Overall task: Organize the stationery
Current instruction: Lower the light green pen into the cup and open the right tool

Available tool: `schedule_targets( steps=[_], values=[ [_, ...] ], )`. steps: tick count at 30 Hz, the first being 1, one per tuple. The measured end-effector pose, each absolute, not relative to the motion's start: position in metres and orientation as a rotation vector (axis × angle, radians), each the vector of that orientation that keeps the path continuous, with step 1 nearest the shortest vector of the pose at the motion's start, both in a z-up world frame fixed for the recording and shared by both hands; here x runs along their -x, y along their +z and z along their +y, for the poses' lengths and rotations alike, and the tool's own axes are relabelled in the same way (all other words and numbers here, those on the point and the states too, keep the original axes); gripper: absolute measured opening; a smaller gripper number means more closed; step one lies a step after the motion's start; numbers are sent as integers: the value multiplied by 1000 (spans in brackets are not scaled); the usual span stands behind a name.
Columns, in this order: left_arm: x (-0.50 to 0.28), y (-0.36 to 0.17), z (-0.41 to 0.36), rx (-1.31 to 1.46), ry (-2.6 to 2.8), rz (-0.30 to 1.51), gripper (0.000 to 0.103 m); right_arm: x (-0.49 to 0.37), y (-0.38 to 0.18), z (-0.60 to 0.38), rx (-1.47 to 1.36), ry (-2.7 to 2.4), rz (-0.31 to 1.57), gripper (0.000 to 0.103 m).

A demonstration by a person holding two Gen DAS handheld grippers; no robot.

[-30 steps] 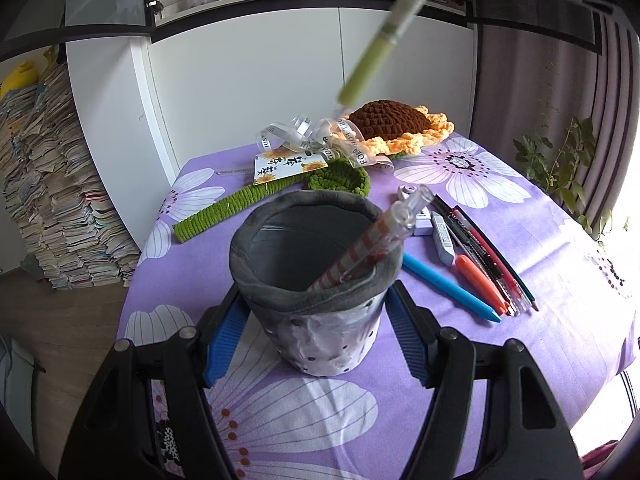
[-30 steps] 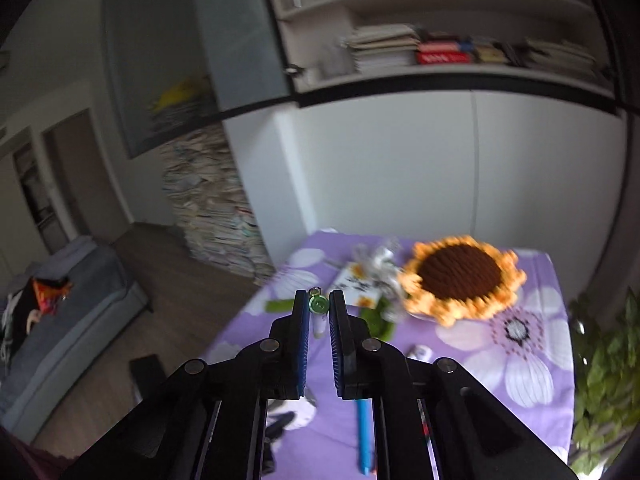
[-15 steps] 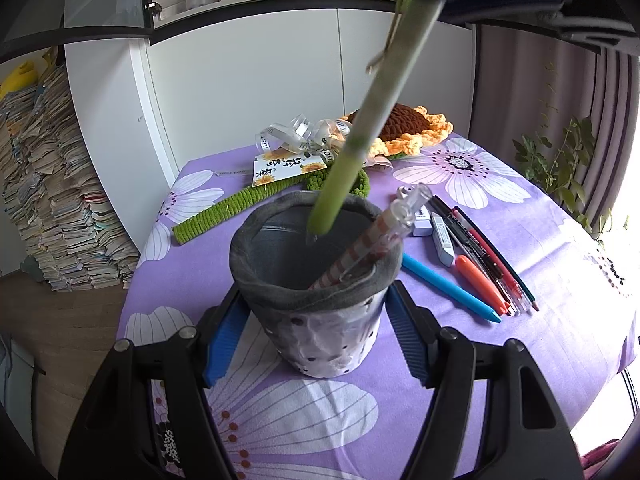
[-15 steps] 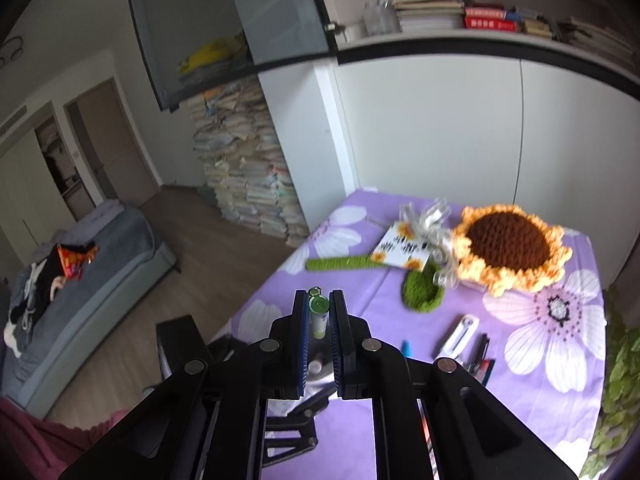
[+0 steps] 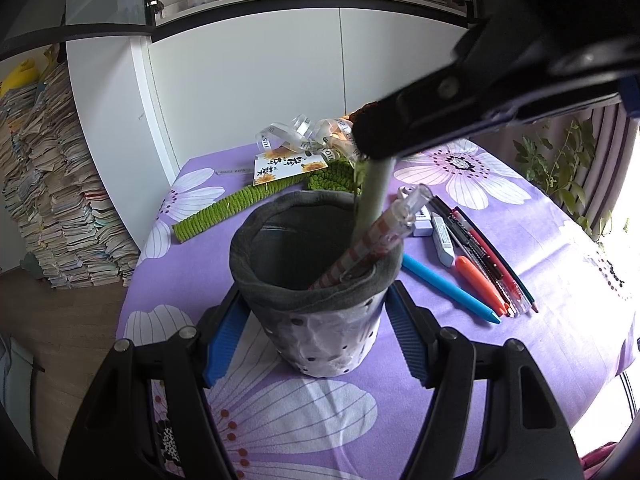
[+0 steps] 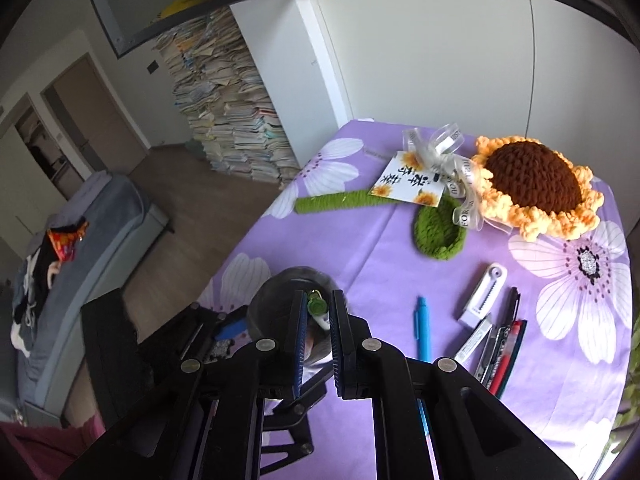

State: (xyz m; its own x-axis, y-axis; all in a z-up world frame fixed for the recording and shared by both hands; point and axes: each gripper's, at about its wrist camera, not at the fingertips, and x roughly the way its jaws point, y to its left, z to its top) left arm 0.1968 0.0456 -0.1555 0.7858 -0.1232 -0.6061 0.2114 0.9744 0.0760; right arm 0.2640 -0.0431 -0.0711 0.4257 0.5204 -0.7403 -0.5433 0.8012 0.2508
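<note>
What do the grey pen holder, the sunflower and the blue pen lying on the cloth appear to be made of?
Pen holder: soft grey fabric, matt, judging by its folded-over rim and crumpled, dotted wall.
Sunflower: crocheted yarn; chunky brown and yellow stitches show.
Blue pen: probably plastic, with a smooth, evenly coloured barrel.

A grey pen holder (image 5: 316, 280) with a folded-over rim stands upright near the worktop's near edge. A striped pen (image 5: 372, 244) leans inside it, and a pale green pen (image 5: 374, 196) stands steeply in its mouth. More pens (image 5: 476, 264) lie flat to its right.
</note>
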Motion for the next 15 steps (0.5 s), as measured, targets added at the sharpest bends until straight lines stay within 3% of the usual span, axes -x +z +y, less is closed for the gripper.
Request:
schedule_targets(
  steps=[2,3,6,7,11,13,15],
  values=[
    [-196,-156,45,-146,-180,642,68,-260,-65,-51,13,674,892,12],
    [-196,-156,45,-148,-180,640,68,-257,-60,-57,3,675,874,18],
    [-195,-156,45,-152,-182,638,68,-251,-46,-88,-38,638,812,53],
    [-195,-156,45,-151,-183,639,68,-253,-44,-100,-52,598,797,56],
    [-195,-156,45,-155,-181,640,68,-280,-64,-150,-76,298,890,55],
    [-195,-156,44,-157,-180,640,68,-301,-92,-171,-120,211,995,37],
    [-195,-155,44,-161,-179,642,68,-316,-118,-180,-145,193,1084,34]
  ],
)
